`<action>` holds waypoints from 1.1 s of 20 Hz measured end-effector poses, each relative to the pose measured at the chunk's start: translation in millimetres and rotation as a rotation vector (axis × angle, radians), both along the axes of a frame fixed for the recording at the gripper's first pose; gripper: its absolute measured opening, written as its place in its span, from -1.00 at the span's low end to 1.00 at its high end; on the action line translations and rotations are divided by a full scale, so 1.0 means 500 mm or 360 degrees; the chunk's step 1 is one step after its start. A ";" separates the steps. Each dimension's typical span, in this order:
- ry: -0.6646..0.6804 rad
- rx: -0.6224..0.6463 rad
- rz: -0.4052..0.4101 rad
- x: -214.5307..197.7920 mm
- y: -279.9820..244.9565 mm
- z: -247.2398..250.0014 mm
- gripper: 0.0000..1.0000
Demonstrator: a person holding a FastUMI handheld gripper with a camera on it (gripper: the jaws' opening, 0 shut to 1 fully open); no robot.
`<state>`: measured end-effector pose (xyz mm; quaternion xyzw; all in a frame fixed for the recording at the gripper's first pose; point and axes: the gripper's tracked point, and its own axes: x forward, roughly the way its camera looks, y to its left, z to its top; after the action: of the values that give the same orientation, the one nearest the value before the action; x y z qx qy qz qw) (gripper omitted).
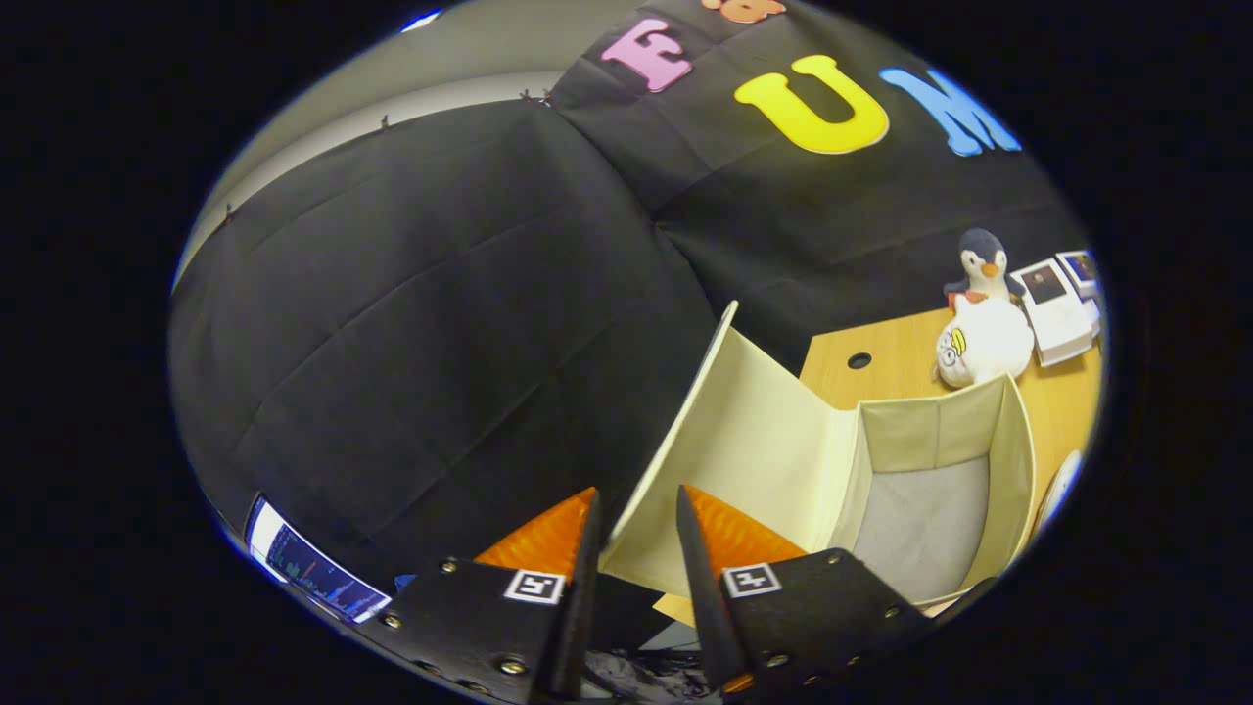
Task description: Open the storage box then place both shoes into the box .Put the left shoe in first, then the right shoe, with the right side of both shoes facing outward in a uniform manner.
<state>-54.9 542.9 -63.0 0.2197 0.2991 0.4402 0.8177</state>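
The claw (pixel 636 548) has its fingers a little apart, straddling the raised lid (pixel 744 431) of the storage box (pixel 940 490); whether both press on the lid cannot be told. The box stands open and empty on the tabletop (pixel 901 357), just short of two soft toys (pixel 982 318) near its far edge. Risk: the upright lid may drop shut on release, or a pull on it may drag the light box.

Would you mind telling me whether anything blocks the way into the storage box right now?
Nothing visible does. The lid stands raised between the open fingers of the hand-held gripper, and the storage box beyond them is open, its grey bottom bare.
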 end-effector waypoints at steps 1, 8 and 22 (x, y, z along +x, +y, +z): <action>-0.0060 -0.0012 0.0007 -0.001 -0.001 0.008 0.25; -0.0230 -0.0194 -0.0189 0.074 -0.151 -0.004 0.96; -0.0196 -0.0522 -0.0695 0.220 -0.578 -0.109 0.96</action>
<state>55.1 253.9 -117.4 0.1165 0.2615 0.2118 0.9344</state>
